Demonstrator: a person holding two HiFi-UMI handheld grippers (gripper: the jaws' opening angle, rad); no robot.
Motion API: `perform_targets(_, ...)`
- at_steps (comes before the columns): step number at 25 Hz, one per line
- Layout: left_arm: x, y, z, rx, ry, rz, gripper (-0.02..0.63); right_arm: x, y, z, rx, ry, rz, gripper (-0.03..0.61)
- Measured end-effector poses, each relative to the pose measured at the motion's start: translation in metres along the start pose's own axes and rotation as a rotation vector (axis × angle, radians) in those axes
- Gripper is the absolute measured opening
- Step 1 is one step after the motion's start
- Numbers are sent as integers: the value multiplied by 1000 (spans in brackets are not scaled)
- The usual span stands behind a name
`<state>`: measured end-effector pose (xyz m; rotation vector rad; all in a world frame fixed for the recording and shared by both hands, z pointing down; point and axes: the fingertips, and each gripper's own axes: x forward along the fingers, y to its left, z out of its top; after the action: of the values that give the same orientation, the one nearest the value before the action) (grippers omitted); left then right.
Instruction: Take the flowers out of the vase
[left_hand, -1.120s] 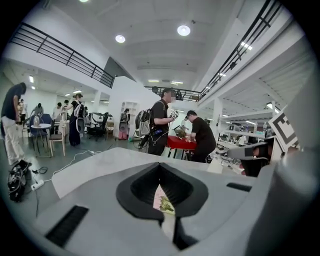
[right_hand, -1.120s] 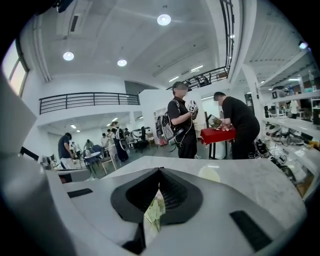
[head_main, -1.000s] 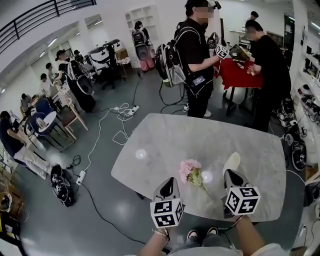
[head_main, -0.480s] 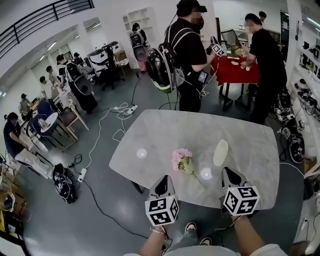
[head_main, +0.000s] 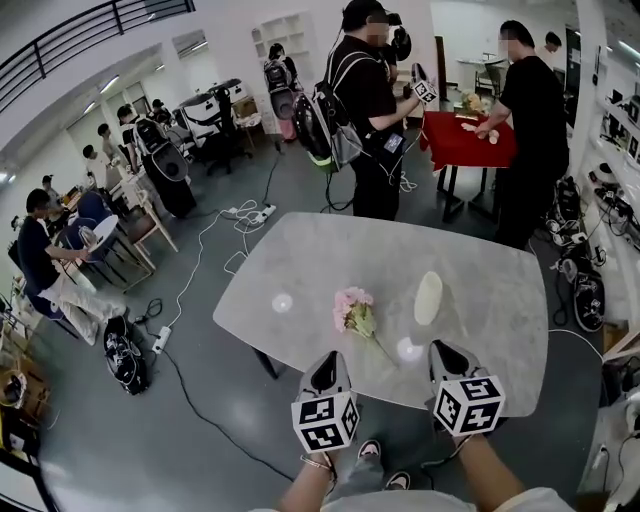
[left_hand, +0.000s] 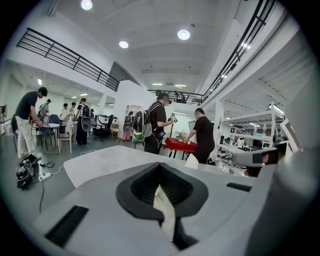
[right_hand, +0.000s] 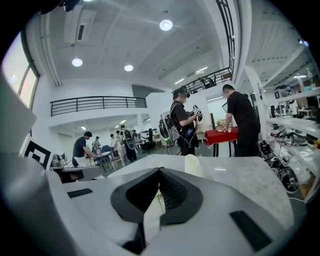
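Flowers (head_main: 352, 308) lie flat on the grey table (head_main: 300, 260) in the head view, left of the cream vase (head_main: 428, 298) and apart from it. The left gripper (head_main: 329, 362) and right gripper (head_main: 443, 353) hover at the near edge. In the left gripper view the jaws are together, with nothing between. In the right gripper view the jaws are also together and empty, and the vase stands upright beyond them.

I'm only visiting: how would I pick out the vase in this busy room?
Find the big grey table nearest the head camera. On it stands the vase, to the right, in the head view, of the pink flowers that lie flat on the tabletop. It is the only upright thing there: plain, cream and slim.
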<state>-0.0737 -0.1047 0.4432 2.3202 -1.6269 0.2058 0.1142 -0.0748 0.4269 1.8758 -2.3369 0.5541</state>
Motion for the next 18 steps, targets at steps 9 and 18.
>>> perform_targets(9,5,-1,4,-2,-14,11,5,8,-1,4,-10,-5,26,17)
perform_targets(18,17,8,5,0,-9,1,5,22,4,0,-26,21,40,17)
